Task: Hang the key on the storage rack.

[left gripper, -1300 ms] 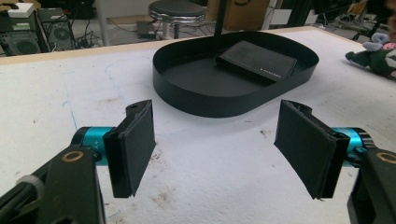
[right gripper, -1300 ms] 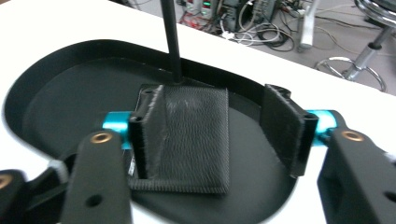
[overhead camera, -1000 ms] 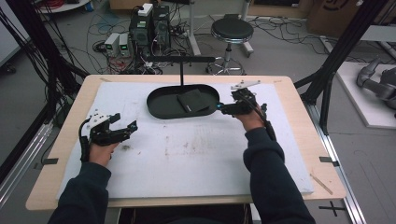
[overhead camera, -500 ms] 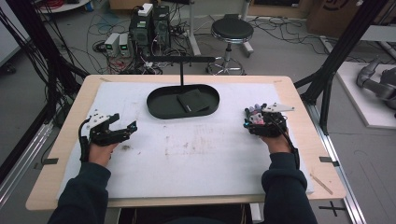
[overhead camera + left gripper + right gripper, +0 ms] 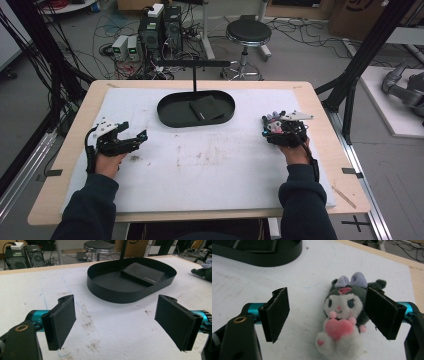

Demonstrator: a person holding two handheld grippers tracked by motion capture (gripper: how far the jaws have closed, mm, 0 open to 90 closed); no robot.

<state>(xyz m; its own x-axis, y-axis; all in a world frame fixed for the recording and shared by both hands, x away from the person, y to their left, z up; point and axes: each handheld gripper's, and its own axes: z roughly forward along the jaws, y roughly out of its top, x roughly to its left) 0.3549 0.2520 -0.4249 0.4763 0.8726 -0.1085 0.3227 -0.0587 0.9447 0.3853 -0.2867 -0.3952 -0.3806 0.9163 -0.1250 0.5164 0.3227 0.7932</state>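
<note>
The table (image 5: 320, 105) carried a white foam mat (image 5: 210, 165), stained in its middle area. A black oval tray (image 5: 170, 116) stood at the far centre of the mat, with a folded black wallet (image 5: 206, 108) lying flat inside it, toward the tray's right half. In the left gripper view the wallet (image 5: 143, 273) rested against the tray (image 5: 112, 293) floor near the far wall.

The left gripper (image 5: 131, 141) was held over the left part of the mat, well apart from the tray. Its jaws stood wide open with bare mat between them, as the left gripper view confirmed (image 5: 122, 325); nothing was gripped.

The right gripper (image 5: 275, 125) was positioned over the right part of the mat, near the right edge. Its jaws were also spread apart (image 5: 332, 315). A plush toy (image 5: 343, 320) lay face up on the mat between them, set closer to the right jaw; its dark hood appeared to touch or nearly touch that pad, while the left pad stood clear of it. The toy had a white face, a lilac bow and a pink heart on its front. The jaws were not closed on it
</note>
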